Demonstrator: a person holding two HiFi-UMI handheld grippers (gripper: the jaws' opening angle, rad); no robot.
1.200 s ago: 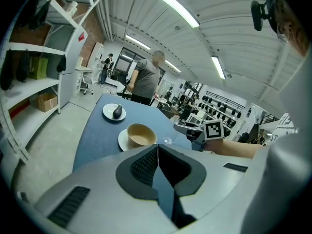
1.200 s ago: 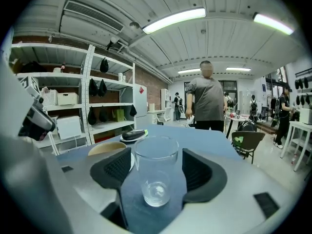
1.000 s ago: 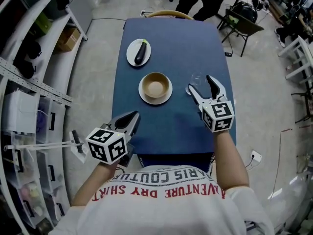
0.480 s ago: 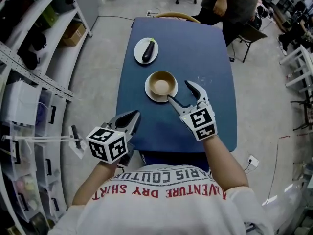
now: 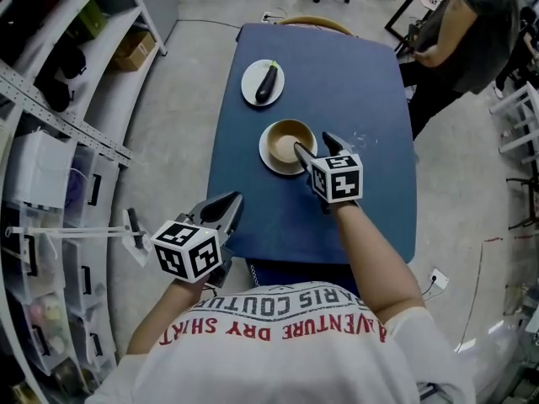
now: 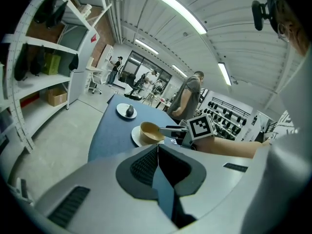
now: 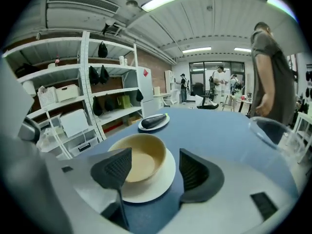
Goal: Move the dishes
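A tan bowl (image 5: 289, 140) sits on a white plate (image 5: 271, 157) in the middle of the blue table (image 5: 253, 217). My right gripper (image 5: 312, 144) is open at the bowl's right side. In the right gripper view the bowl (image 7: 139, 157) and its plate (image 7: 153, 188) lie between and ahead of the open jaws (image 7: 156, 156); the left jaw overlaps the bowl's near rim. A second white plate (image 5: 252, 72) with a dark eggplant (image 5: 267, 82) stands farther back. My left gripper (image 5: 228, 203) hovers shut and empty at the table's near left corner.
A clear glass (image 7: 271, 131) stands on the table right of the bowl. A person (image 5: 467, 23) stands by the table's far right corner. White shelving (image 5: 59, 99) runs along the left. A wooden chair back (image 5: 307, 24) is at the far end.
My right gripper has swung left from beside the glass to the bowl's right edge, staying open. The left gripper has kept still. The person behind the table walked to the right.
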